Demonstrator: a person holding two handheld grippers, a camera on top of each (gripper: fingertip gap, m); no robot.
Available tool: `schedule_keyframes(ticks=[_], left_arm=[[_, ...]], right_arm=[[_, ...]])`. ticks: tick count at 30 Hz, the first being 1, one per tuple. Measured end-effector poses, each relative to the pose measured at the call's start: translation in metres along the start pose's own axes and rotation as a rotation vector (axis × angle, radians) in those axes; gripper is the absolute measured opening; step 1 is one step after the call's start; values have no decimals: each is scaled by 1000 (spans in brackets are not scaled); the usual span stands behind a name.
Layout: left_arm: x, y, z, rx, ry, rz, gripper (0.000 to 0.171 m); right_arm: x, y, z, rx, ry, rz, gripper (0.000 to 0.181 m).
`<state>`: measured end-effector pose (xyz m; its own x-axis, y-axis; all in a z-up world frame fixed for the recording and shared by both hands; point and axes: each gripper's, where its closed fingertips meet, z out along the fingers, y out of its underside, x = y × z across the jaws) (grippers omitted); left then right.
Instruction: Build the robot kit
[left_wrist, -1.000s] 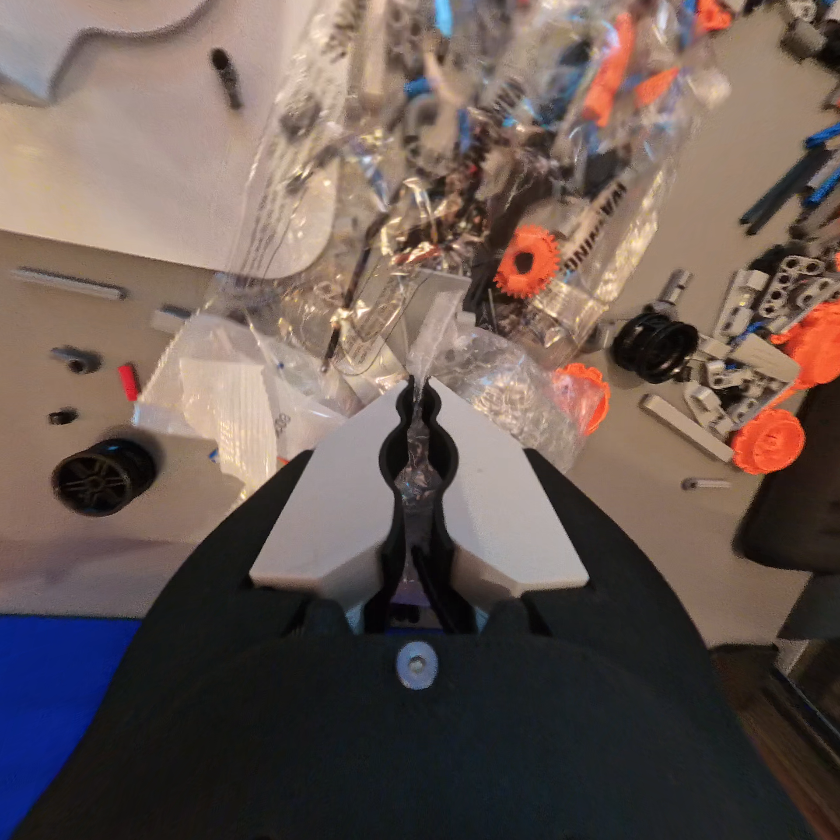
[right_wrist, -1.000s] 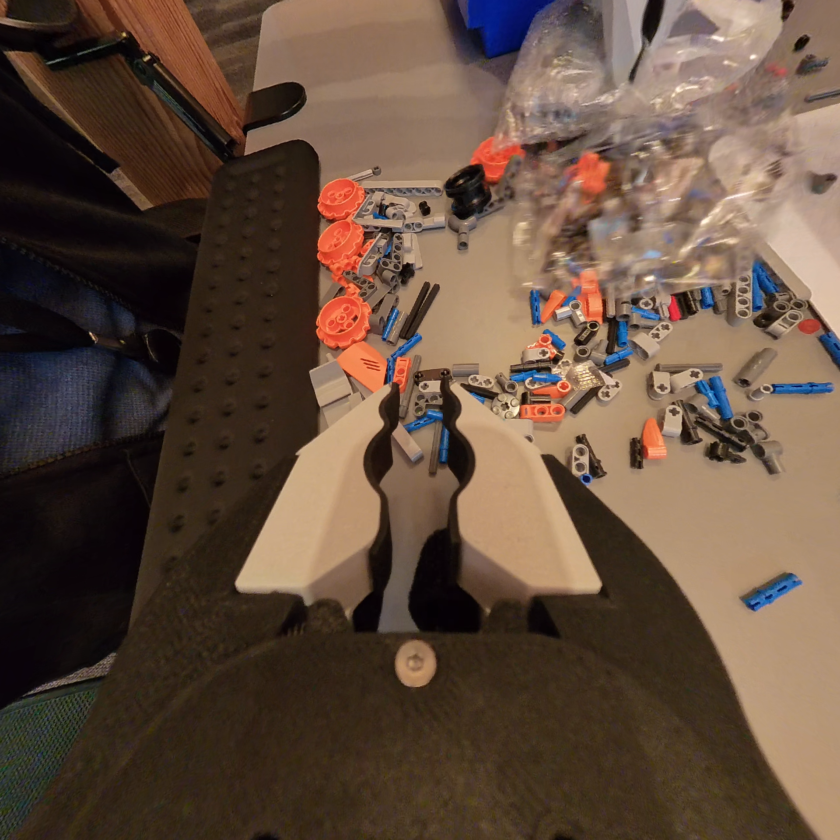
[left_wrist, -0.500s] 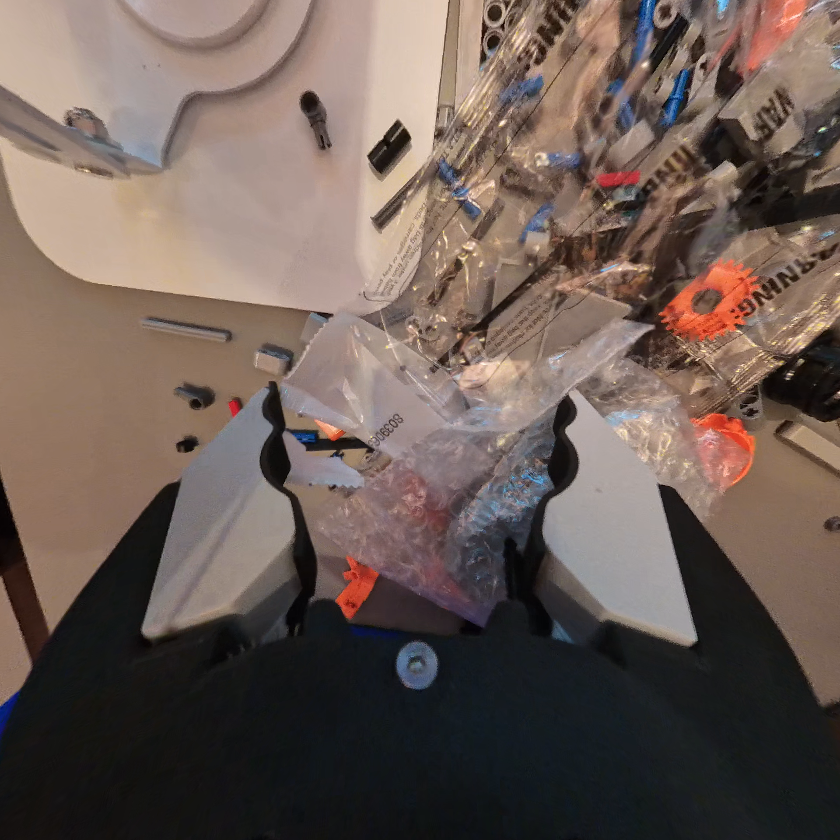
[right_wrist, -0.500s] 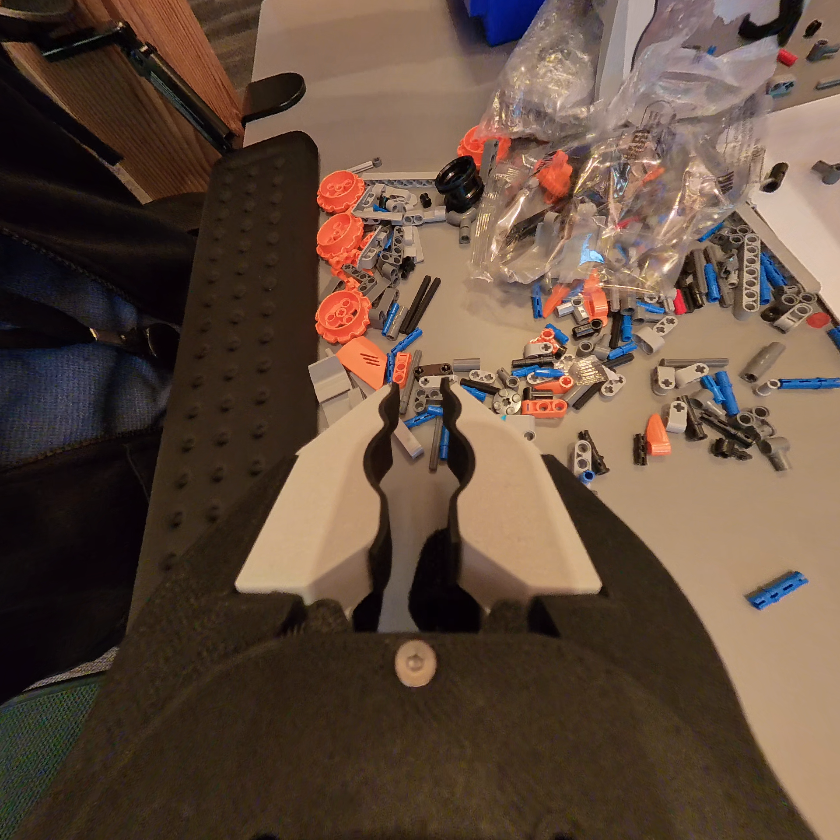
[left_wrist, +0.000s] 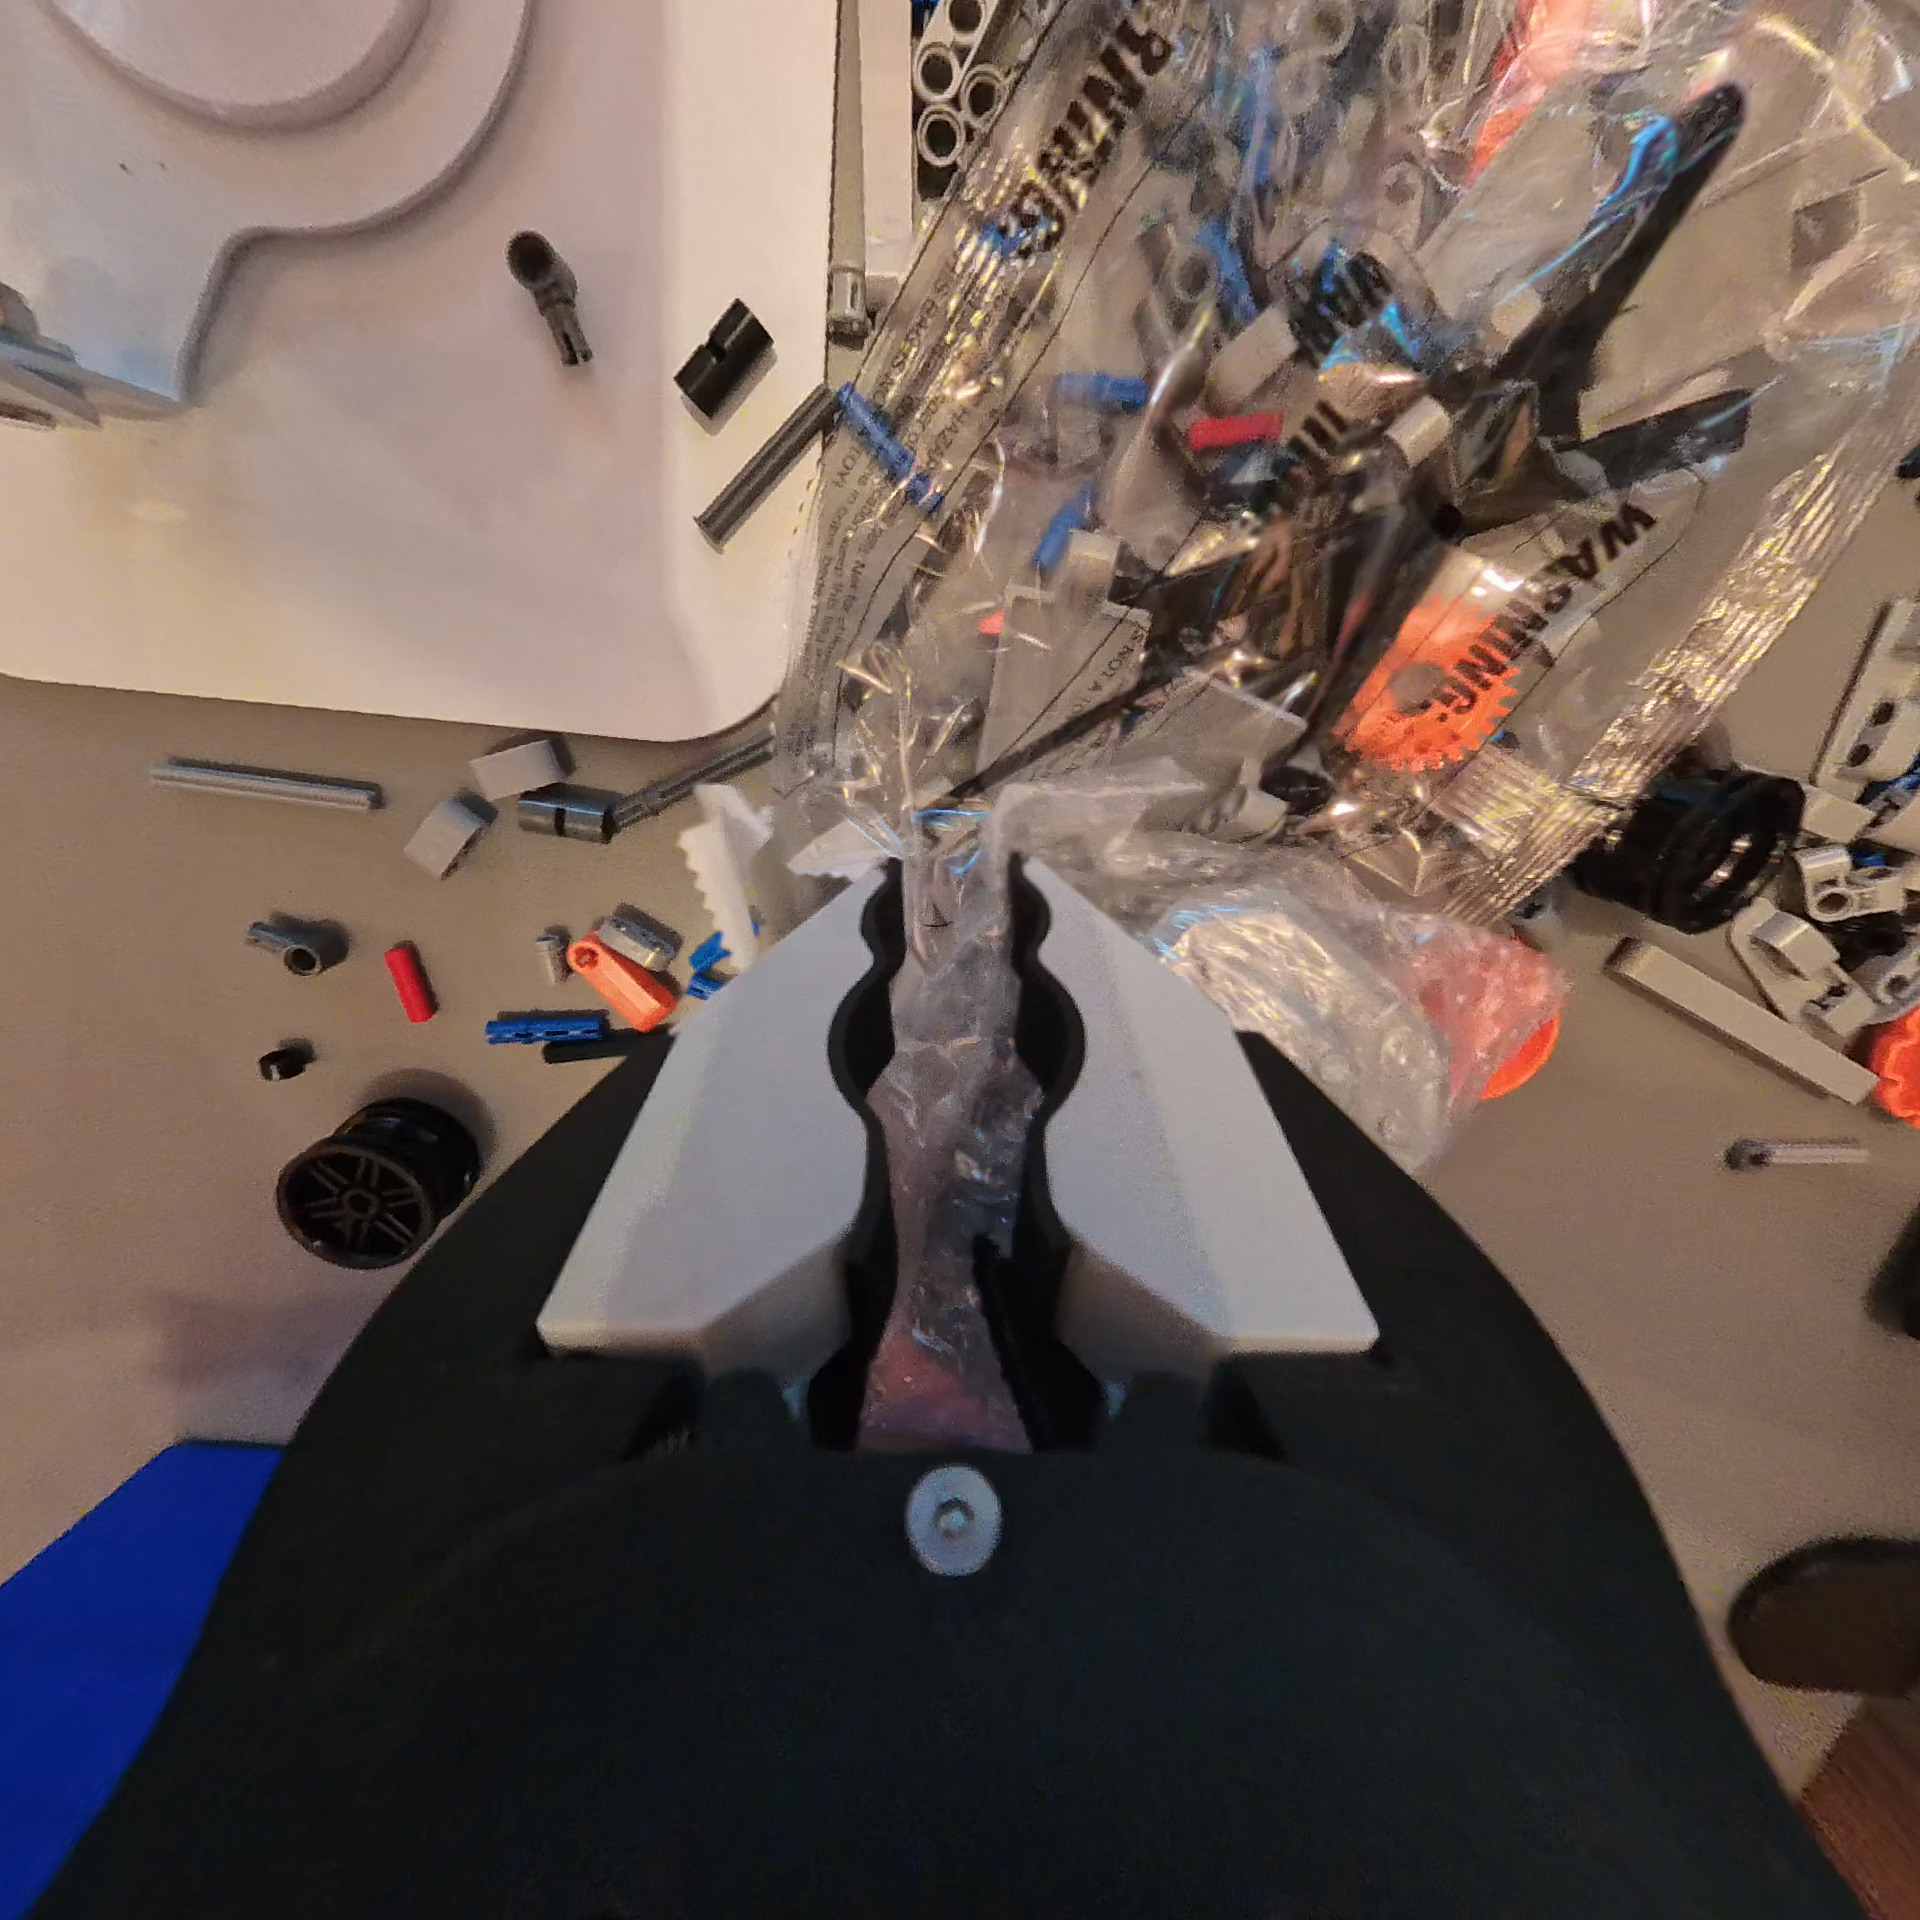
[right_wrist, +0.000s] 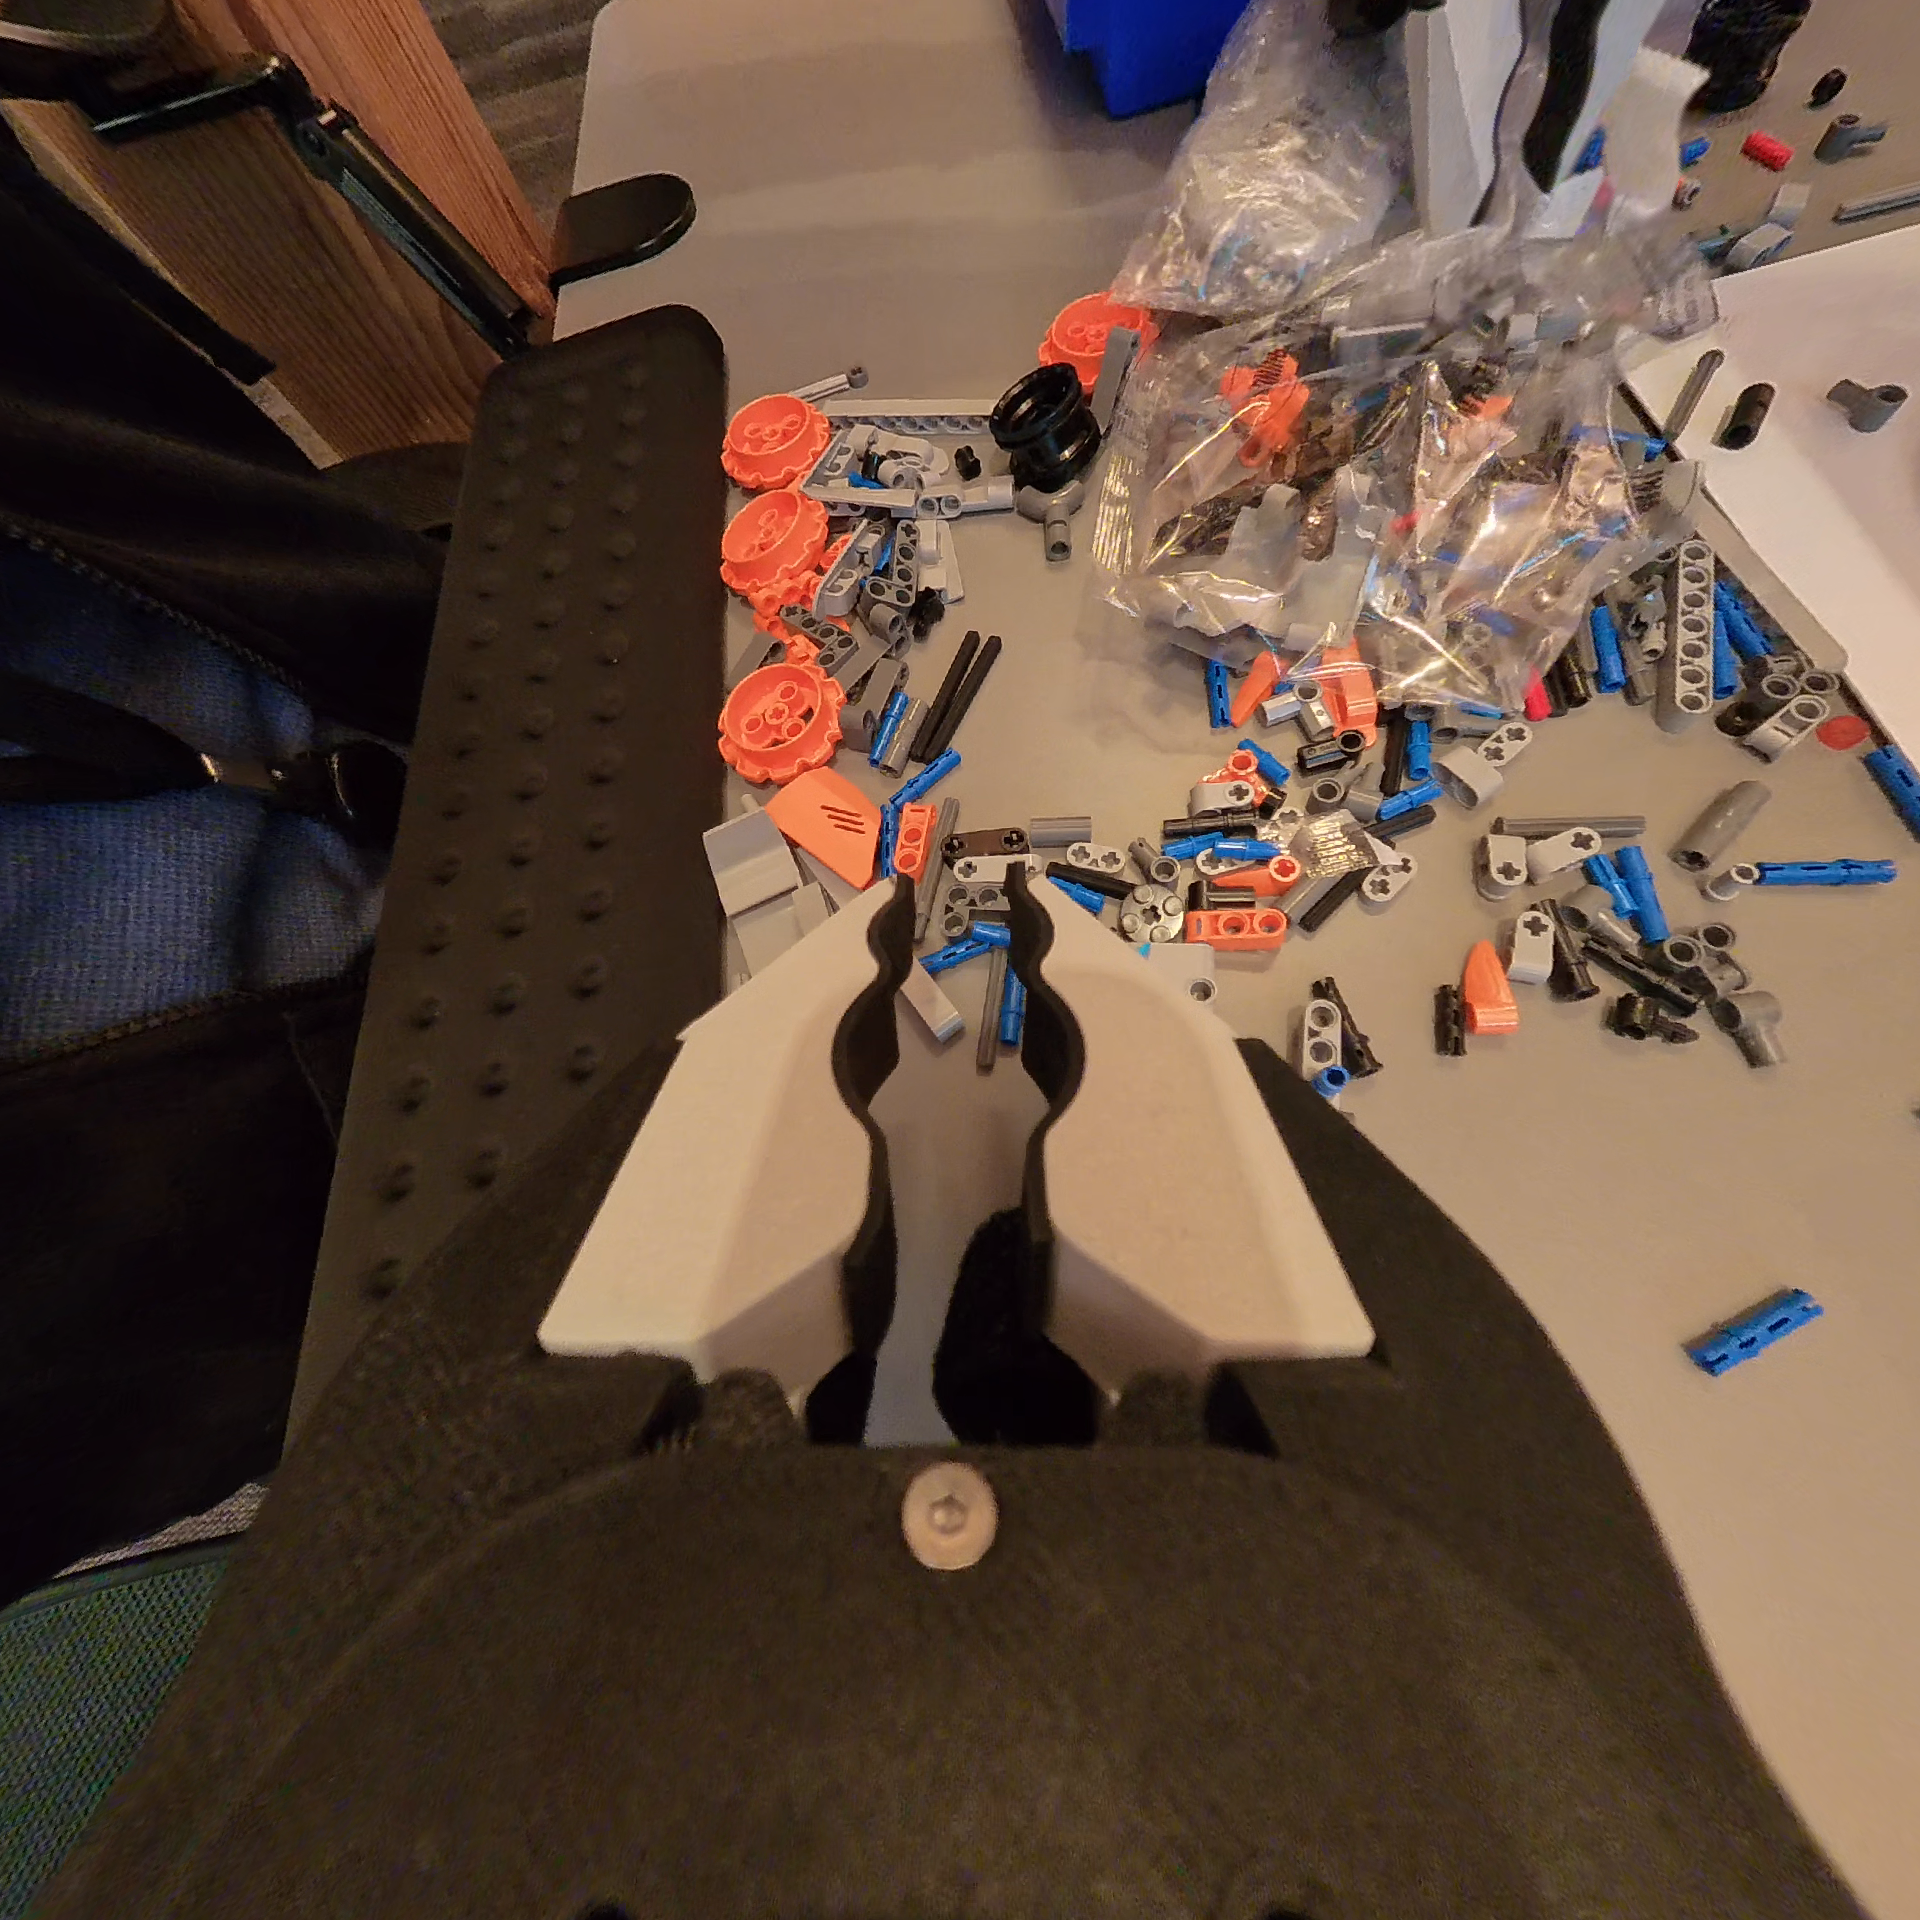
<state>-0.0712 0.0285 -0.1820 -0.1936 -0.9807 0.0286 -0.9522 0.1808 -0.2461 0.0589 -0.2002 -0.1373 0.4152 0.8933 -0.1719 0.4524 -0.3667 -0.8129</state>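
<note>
The left gripper (left_wrist: 961, 883) has its jaws pressed together on a gathered corner of a clear plastic bag (left_wrist: 1299, 436), and the film is squeezed in the narrow slot between them. The bag stretches away from the jaws, and it holds many small building parts: grey beams, blue pins, black pieces and an orange gear (left_wrist: 1423, 707). In the right wrist view the bag (right_wrist: 1403, 499) hangs with its lower edge on or just above the heap of loose parts (right_wrist: 1299, 831) on the grey desk (right_wrist: 1455, 1195), so some parts already lie outside the bag and many are still inside. Beside the bag, on the side toward the white board (left_wrist: 364, 468), single pieces lie scattered, among them a black wheel (left_wrist: 369, 1184) and a small red pin (left_wrist: 408, 982). The right gripper (right_wrist: 961, 888) holds nothing; its jaws stand a little apart, with only a narrow gap, and it hovers over the near edge of the heap. Orange wheels (right_wrist: 779, 717) lie in a row on the far side of the heap from the bag, next to a black studded armrest (right_wrist: 540, 779).
</note>
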Motion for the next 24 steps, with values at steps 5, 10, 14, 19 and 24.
schedule_keyframes(ticks=[5,10,14,19,24], left_arm=[[2,-1,-10,58,-81,15,1],[5,-4,-37,175,-198,8,0],[9,-2,-61,242,-288,-20,0],[13,-2,-90,321,-373,-49,0],[12,3,-120,370,-455,-103,0]], right_arm=[[1,1,0,-2,1,3,17],[1,1,0,0,0,2,16],[0,1,0,0,-1,2,16],[0,2,0,-3,-2,3,16],[0,1,0,1,1,4,15]])
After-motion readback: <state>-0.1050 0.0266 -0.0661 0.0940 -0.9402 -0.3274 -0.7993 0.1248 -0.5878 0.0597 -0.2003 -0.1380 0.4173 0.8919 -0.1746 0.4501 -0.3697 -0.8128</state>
